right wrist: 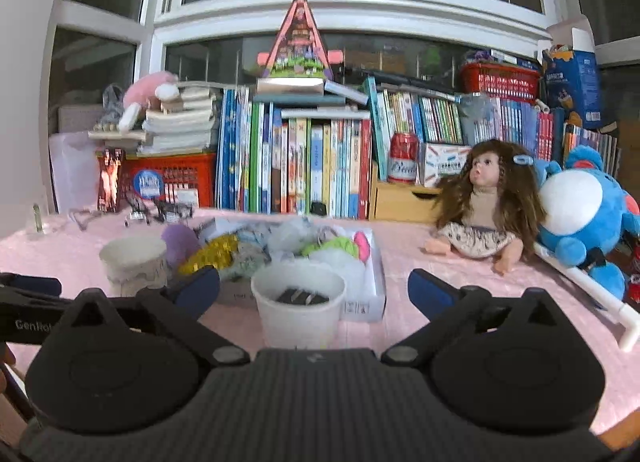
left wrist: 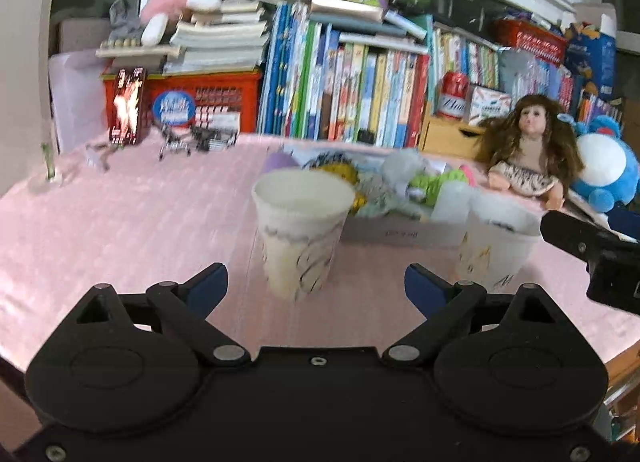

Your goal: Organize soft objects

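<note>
Inspecting table: pink cloth [right wrist: 420, 254] covers the top; both tongs hang above its near edge.
Left tongs [left wrist: 316, 284]: jaws spread wide, nothing between them; blue-padded fingertips [left wrist: 208, 286] flank the near paper cup without touching it.
Right tongs [right wrist: 314, 290]: jaws spread wide, empty; blue fingertips [right wrist: 430, 290] stand either side of the right cup, clear of it.
Left cup [left wrist: 302, 234]: white paper, upright on the cloth, just in front of the box; inside cannot be seen.
Right cup [right wrist: 298, 308]: white paper, upright, close against the box front; dark flat pieces lie in it, kind not discernible.
Soft objects [right wrist: 280, 248]: heaped in a shallow white box [right wrist: 366, 304] mid-table, behind both cups; purple, gold, green, pink and white fluffy items, blurred, individual types unclear.
Doll [right wrist: 486, 206]: long brown hair, seated on the cloth right of the box, well apart from it.
Blue plush [right wrist: 588, 222]: beside the doll, at the table's right edge.
Background: row of books [right wrist: 304, 166] and red crate [right wrist: 176, 178] along the window side.
</note>
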`<move>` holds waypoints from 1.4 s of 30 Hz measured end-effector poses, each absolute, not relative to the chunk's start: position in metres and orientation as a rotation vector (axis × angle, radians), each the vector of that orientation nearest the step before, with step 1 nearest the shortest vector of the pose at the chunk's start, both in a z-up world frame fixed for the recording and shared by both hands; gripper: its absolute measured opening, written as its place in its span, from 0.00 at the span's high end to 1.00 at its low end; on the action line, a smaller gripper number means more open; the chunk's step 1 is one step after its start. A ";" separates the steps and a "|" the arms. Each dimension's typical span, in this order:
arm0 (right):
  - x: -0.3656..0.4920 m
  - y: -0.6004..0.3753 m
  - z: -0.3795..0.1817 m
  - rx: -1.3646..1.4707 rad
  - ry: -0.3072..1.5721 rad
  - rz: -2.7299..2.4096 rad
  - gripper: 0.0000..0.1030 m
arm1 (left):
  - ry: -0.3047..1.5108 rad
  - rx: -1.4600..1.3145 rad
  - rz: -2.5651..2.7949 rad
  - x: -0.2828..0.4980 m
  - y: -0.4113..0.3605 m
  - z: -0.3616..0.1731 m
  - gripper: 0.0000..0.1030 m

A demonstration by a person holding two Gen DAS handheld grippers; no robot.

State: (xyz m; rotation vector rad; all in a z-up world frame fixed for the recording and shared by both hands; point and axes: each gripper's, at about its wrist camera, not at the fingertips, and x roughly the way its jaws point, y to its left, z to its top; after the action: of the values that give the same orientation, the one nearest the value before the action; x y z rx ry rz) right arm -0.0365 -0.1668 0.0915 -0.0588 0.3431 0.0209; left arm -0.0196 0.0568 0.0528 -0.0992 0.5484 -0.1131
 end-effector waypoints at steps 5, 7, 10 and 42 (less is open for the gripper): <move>-0.037 -0.162 0.070 -0.069 0.411 0.019 0.00 | 0.594 -0.086 -0.084 -0.018 0.056 0.036 0.05; -0.037 -0.160 0.061 -0.076 0.435 0.011 0.00 | 0.620 -0.075 -0.074 -0.016 0.054 0.028 0.05; -0.035 -0.159 0.048 -0.082 0.474 -0.004 0.00 | 0.647 -0.071 -0.065 -0.014 0.051 0.020 0.05; -0.017 -0.167 0.009 -0.036 0.674 -0.006 0.00 | 0.708 0.002 -0.074 0.003 0.029 -0.005 0.00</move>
State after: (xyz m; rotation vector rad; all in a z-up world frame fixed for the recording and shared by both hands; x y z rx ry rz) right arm -0.0173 -0.1669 0.0087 -0.0357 0.6740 -0.0061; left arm 0.0027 0.0289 -0.0051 0.0020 0.7078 -0.0737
